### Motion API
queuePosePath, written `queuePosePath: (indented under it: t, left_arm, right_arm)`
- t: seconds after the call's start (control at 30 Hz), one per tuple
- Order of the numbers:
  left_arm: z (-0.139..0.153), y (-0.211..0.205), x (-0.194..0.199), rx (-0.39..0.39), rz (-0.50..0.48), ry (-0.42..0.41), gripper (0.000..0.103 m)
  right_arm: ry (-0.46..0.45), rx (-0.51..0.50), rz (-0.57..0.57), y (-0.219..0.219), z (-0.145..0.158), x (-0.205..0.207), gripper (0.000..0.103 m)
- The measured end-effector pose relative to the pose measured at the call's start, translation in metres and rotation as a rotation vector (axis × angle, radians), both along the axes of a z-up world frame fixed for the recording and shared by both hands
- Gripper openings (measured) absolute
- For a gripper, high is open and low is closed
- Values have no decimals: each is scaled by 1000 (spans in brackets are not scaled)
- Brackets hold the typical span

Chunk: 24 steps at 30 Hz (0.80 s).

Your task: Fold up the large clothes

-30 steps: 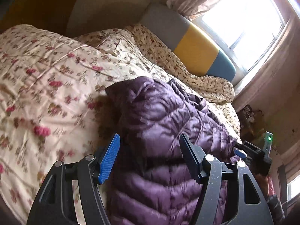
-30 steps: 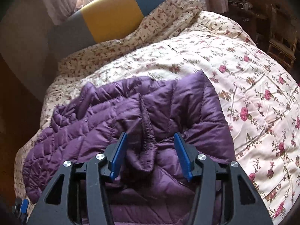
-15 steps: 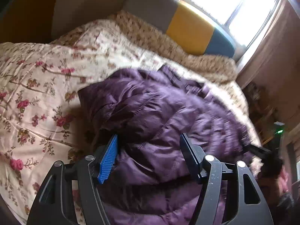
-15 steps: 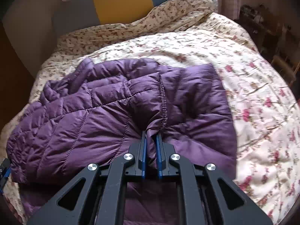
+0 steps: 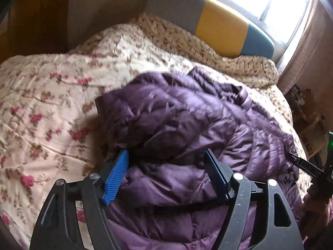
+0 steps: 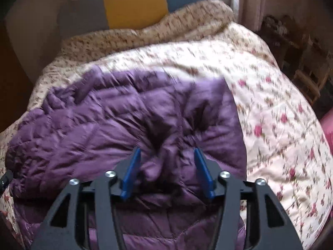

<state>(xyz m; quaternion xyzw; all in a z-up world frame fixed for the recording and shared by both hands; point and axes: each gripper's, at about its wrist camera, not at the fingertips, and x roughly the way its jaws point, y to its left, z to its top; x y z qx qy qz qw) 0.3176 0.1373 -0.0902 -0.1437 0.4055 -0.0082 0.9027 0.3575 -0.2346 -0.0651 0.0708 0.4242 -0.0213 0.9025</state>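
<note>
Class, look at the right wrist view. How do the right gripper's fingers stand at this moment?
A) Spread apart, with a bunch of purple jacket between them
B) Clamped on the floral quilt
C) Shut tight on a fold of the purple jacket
A: the right gripper has its blue fingers spread apart, with a bunched ridge of the purple jacket sitting loose between them.

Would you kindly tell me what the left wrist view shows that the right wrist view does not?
Only the left wrist view shows the bright window, the open left gripper and the right gripper's side. Only the right wrist view shows the right gripper from behind, open around a bunched fold, and wooden furniture. Both show the purple quilted puffer jacket on the floral bedspread and the grey, yellow and blue headboard.
</note>
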Motion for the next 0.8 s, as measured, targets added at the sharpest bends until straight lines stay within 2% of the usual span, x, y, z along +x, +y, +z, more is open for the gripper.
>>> queuePosePath:
  t: [0.07, 0.13, 0.27, 0.4, 0.47, 0.57, 0.8]
  left_arm:
    - [10, -1, -1, 8, 4, -32, 73]
    - [19, -7, 4, 7, -15, -51, 73]
    - [21, -23, 25, 48, -54, -56, 73]
    - [-3, -34, 47, 105, -77, -12, 73]
    - [-13, -38, 51, 133, -92, -4, 73]
    - [-34, -41, 52, 166, -124, 15, 73]
    - [-51, -37, 54, 149, -122, 5, 75]
  right_arm:
    - [-41, 2, 27, 11, 9, 1, 73]
    - [-62, 2, 76, 29, 15, 8, 80]
    - [-39, -24, 126, 57, 9, 26, 84]
    - [6, -61, 115, 59, -17, 36, 84]
    - [16, -74, 109, 55, -30, 37, 90]
    - [13, -79, 125, 53, -47, 37, 94]
    - [-10, -96, 137, 55, -70, 38, 97]
